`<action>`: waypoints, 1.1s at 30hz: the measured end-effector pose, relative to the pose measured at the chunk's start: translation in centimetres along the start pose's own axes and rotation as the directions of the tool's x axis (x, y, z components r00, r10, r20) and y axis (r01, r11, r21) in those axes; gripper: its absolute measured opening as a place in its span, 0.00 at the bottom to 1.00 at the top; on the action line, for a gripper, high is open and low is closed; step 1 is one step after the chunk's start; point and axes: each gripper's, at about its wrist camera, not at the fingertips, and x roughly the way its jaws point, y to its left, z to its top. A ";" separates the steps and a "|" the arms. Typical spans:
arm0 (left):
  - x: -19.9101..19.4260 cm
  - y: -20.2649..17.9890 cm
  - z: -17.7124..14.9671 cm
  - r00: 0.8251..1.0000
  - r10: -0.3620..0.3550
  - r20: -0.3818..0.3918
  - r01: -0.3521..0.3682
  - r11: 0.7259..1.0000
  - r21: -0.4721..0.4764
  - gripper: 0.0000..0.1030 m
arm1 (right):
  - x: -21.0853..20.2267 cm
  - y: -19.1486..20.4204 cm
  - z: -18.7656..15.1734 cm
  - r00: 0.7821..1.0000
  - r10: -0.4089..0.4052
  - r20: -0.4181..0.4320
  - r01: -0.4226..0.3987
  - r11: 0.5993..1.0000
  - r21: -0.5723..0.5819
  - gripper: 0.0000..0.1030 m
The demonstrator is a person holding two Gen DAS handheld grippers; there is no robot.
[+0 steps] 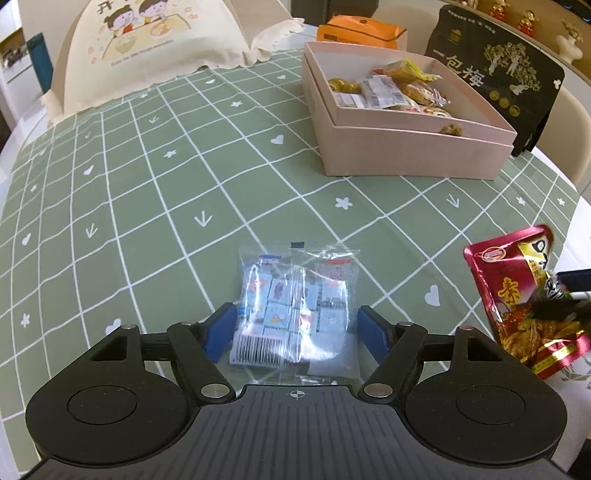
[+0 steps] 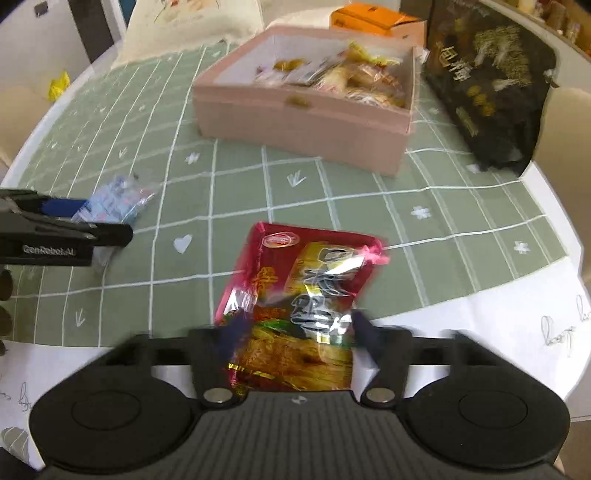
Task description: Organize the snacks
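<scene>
Snacks lie on a surface (image 1: 155,206) covered with a green checked tablecloth that carries white hearts, flowers and arrows. The left hand-held gripper (image 1: 295,332) is low over the cloth with its blue fingers (image 1: 221,334) spread, one on each side of a clear packet of small blue-wrapped candies (image 1: 295,306). The packet lies flat on the cloth between the fingers; whether the pads touch its sides I cannot tell. In the right wrist view the same packet (image 2: 114,201) shows at the left, with the left hand-held gripper (image 2: 88,221) around it.

The right hand-held gripper (image 2: 297,332) has a red snack bag (image 2: 299,306) between its dark fingers (image 2: 365,330), which sit close against both edges of the bag. This view is blurred, so I cannot tell if they really pinch it. The bag is tilted, with its top end pointing away over the cloth. In the left wrist view the red snack bag (image 1: 524,299) is at the right, well apart from the candy packet.

Farther back stands an open pink box (image 1: 406,155), seated in its own lid, with several wrapped snacks (image 1: 391,88) inside. Just beside it, on the right, leans a black bag with gold print (image 1: 495,62). Behind the box is an orange box (image 1: 362,31), and at the left a cream fabric cover with cartoon children (image 1: 147,48).
</scene>
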 end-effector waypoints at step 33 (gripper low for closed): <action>0.3 -0.5 -0.2 1.000 0.005 0.024 -0.005 1.000 0.008 0.83 | -4.7 -0.3 1.9 0.993 0.025 0.111 -0.024 1.000 -0.007 0.09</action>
